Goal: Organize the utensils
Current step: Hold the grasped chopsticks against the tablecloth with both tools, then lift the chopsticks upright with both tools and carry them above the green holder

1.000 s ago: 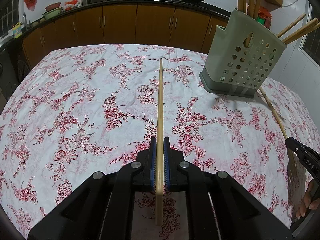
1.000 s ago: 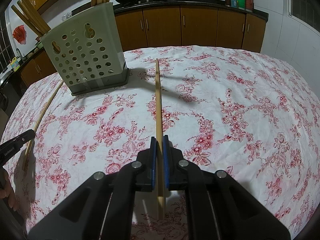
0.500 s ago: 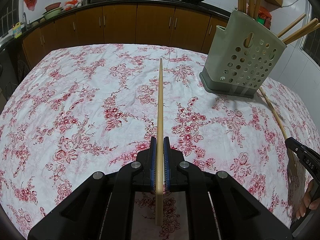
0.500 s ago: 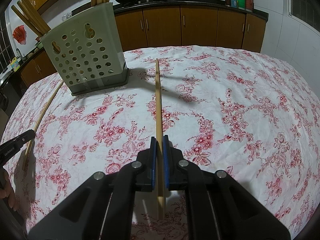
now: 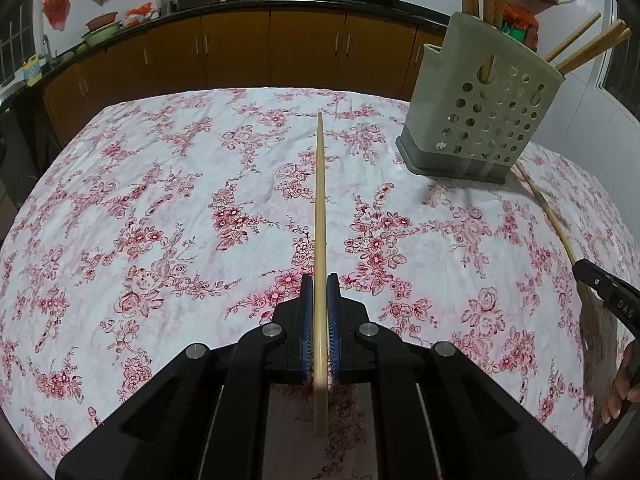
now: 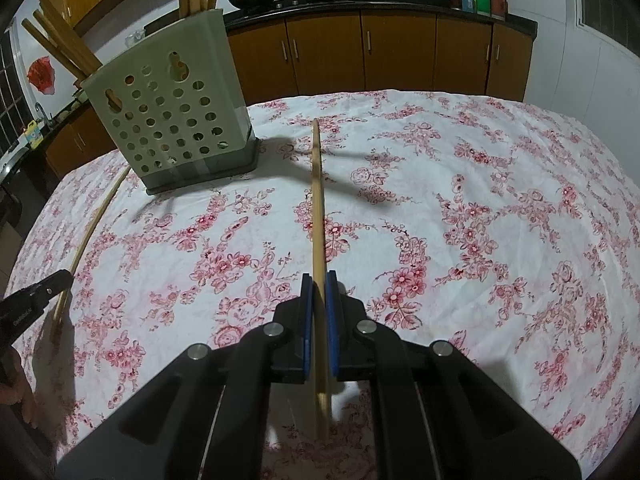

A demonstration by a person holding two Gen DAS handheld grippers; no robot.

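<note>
My left gripper is shut on a pale wooden chopstick that points forward above the floral tablecloth. My right gripper is shut on a darker wooden chopstick held the same way. A grey-green perforated utensil holder stands at the far right in the left wrist view and at the far left in the right wrist view, with several chopsticks upright in it. Each gripper shows in the other's view: the right one, the left one.
The table under the red-flowered cloth fills both views. Brown kitchen cabinets and a dark counter with woks run along the back wall. A hand shows at the right edge.
</note>
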